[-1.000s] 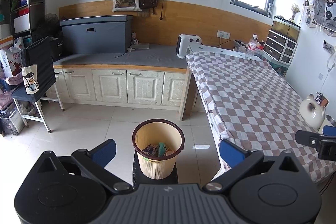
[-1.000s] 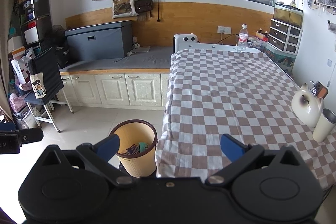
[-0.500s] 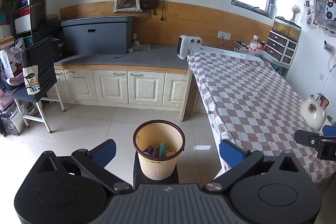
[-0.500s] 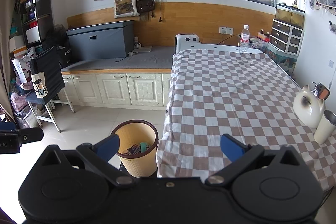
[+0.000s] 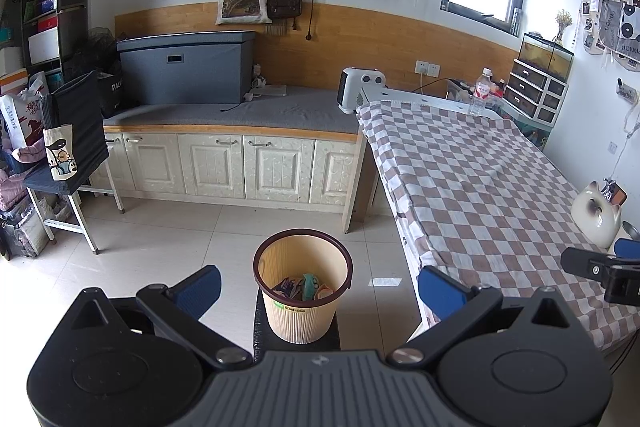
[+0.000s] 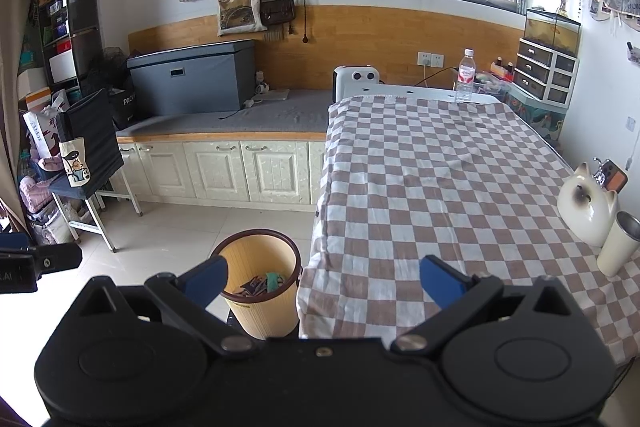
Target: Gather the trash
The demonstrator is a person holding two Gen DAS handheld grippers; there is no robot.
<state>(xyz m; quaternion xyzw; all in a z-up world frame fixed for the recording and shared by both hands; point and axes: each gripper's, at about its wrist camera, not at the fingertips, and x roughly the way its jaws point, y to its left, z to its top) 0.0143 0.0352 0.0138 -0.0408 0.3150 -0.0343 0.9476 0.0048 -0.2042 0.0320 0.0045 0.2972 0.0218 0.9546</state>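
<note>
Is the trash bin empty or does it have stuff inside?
Not empty. The trash bin stands upright with colourful wrappers covering its bottom; most of it is unfilled.

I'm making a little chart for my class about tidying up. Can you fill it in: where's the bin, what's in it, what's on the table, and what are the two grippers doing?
bin: tan bin with a dark rim, on the floor beside the table
in the bin: a few colourful wrappers at the bottom
table: checked cloth; a cat-shaped jar, a cup and a water bottle stand on it
trash on the table: none that I can see
left gripper: open, holding nothing
right gripper: open, holding nothing
</note>
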